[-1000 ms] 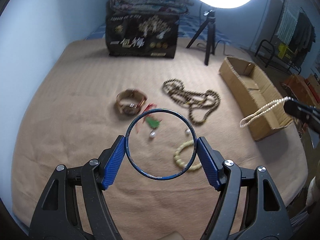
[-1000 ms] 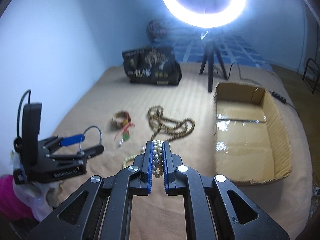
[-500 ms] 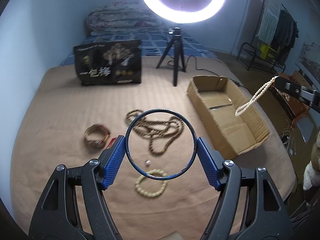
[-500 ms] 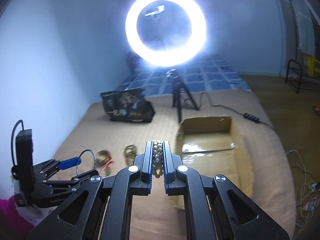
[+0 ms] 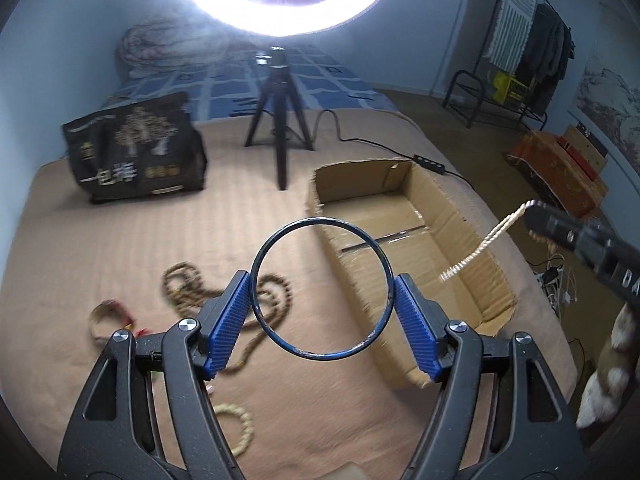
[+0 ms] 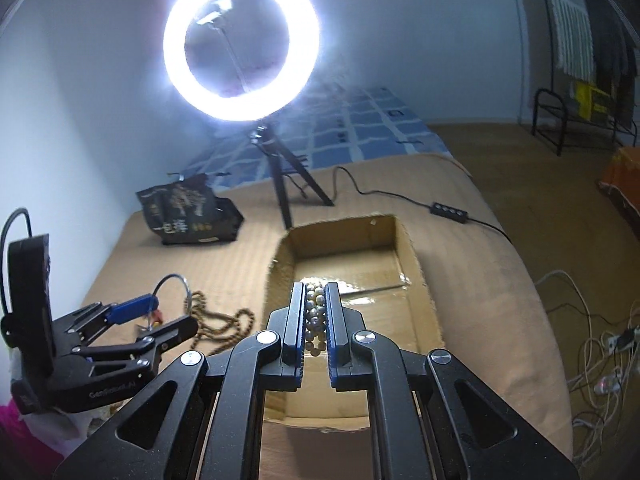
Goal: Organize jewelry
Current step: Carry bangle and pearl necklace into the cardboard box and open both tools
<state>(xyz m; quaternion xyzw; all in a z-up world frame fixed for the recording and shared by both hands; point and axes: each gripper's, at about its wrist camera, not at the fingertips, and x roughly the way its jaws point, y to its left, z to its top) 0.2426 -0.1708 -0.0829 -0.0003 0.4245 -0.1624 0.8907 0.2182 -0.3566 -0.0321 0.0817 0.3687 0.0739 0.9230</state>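
My left gripper (image 5: 322,312) is shut on a thin dark blue bangle (image 5: 376,256), held above the tan bed beside the open cardboard box (image 5: 492,304). My right gripper (image 6: 315,312) is shut on a pearl necklace (image 6: 314,316) over the box (image 6: 424,280); in the left wrist view the necklace (image 5: 480,248) dangles over the box's right side. A brown bead necklace (image 5: 188,292), a tan bracelet (image 5: 106,312) and a pale bead bracelet (image 5: 244,428) lie on the bed to the left.
A ring light on a black tripod (image 5: 280,120) stands behind the box, its cable and switch (image 6: 448,212) running right. A black printed bag (image 5: 136,152) stands at the back left. The bed edge drops to the floor on the right.
Both grippers have moved right and forward towards the box with their loads. The loose jewelry has slid to the lower left of the left wrist view.
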